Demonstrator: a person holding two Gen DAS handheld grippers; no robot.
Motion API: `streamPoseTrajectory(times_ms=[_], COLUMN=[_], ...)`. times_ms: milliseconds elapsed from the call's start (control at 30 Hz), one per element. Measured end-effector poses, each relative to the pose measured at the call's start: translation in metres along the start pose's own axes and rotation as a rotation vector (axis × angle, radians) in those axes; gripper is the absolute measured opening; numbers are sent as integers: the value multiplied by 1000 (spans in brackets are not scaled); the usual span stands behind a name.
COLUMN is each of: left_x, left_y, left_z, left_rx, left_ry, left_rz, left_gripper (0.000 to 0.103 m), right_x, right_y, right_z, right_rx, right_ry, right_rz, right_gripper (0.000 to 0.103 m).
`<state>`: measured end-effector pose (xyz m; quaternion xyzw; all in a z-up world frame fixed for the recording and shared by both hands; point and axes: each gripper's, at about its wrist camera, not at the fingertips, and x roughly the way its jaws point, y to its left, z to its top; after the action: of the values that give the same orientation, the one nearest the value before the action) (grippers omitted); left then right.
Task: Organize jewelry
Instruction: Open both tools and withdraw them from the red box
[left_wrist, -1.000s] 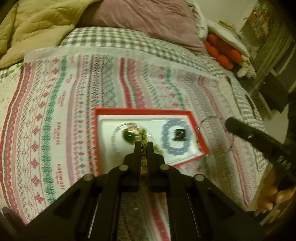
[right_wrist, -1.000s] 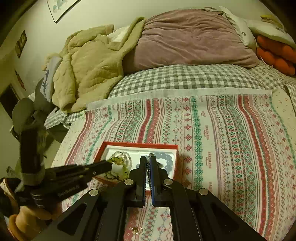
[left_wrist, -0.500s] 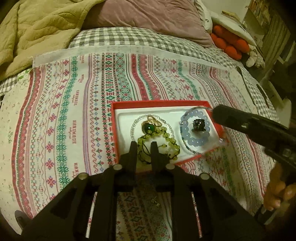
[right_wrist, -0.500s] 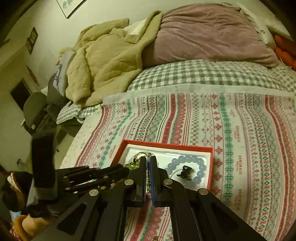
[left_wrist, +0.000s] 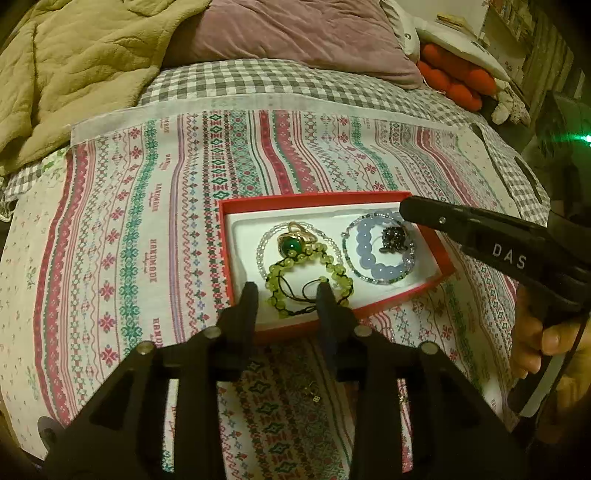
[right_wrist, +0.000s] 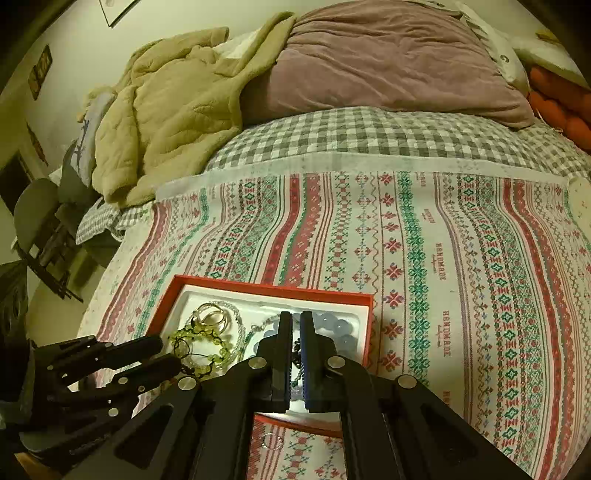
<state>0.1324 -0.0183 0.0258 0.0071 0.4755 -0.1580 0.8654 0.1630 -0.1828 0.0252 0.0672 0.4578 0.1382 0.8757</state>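
Two tools over the red cardboard box (left_wrist: 242, 271) near the bed's front edge: my left tool (left_wrist: 286, 295), just opening, empty, straddles the green bead bracelet (left_wrist: 308, 278); right tool (right_wrist: 294, 325) closed, nothing visibly held. Lift left clear w/o snagging cord.

The right gripper (right_wrist: 294, 332) hides part of the blue bead bracelet (right_wrist: 338, 326). The small pieces (left_wrist: 313, 397) lying on the patterned cloth (left_wrist: 147, 206) are too tiny to identify.
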Motion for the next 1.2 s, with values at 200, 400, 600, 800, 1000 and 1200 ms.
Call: streamPoseTrajectory(times_ms=[200, 400, 600, 800, 1000, 1200], left_x=[-4, -11, -25, -36, -37, -35], left_y=[-8, -15, -17, -18, -18, -13], left_z=[0, -1, -3, -10, -29, -47], left_rx=[29, 34, 40, 7, -24, -60], left_ry=[-10, -20, -33, -18, 36, 75], left_rz=[10, 18, 56, 80, 116, 120], left_gripper=[53, 63, 72, 80, 81, 84], right_x=[-5, -20, -39, -53, -64, -72], right_y=[-1, 3, -1, -8, -15, -20], right_z=[0, -6, -13, -24, -40, -58], right_rx=[4, -24, -24, -27, -5, 15], right_ry=[17, 27, 23, 47, 100, 137], right_rz=[5, 2, -19, -67, -134, -179], right_gripper=[16, 16, 17, 17, 29, 70])
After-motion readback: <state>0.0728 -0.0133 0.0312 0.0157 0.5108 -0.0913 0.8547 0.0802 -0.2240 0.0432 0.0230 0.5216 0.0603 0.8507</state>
